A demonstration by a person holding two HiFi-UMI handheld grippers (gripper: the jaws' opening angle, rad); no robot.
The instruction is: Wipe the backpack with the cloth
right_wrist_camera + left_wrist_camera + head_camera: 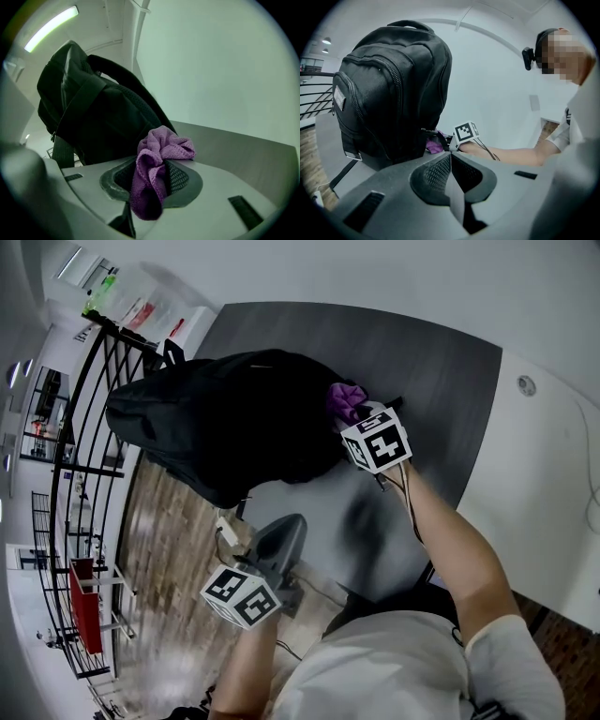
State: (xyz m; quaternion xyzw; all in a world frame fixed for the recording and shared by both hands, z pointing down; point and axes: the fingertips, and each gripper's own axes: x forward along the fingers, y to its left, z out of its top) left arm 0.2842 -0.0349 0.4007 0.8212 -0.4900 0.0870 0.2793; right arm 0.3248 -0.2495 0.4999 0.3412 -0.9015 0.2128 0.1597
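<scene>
Dark grey tabletop [427,371], white wall behind, a black railing [112,343] and wood floor [173,521] off to one side, so that's the setting. A black backpack [234,418] is stood upright on the table, near the edge by the railing. The purple cloth [161,150] is bunched up and pinched between the jaws of the right gripper [154,177], with a good wad sticking out in front and a tail hanging down below. In the head view and the left gripper view that wad is seen right at the lower side of the bag, on the strap side. Touching or just a hair off can't be called for sure. The left gripper [450,158] is held low and well apart from the bag, jaws clenched together with nothing in them.

So the step in hand looks like the wiping itself, or at least a pass being set up on that side. For the next move, the cloth probably needs to be pressed flat against the fabric and dragged along it, up toward the top handle or round to the front pockets. Worth noting: the bag is soft and free-standing, so it could get shoved or tipped toward the table edge by a firm push. It'd likely be helped by being steadied with the idle left gripper.
</scene>
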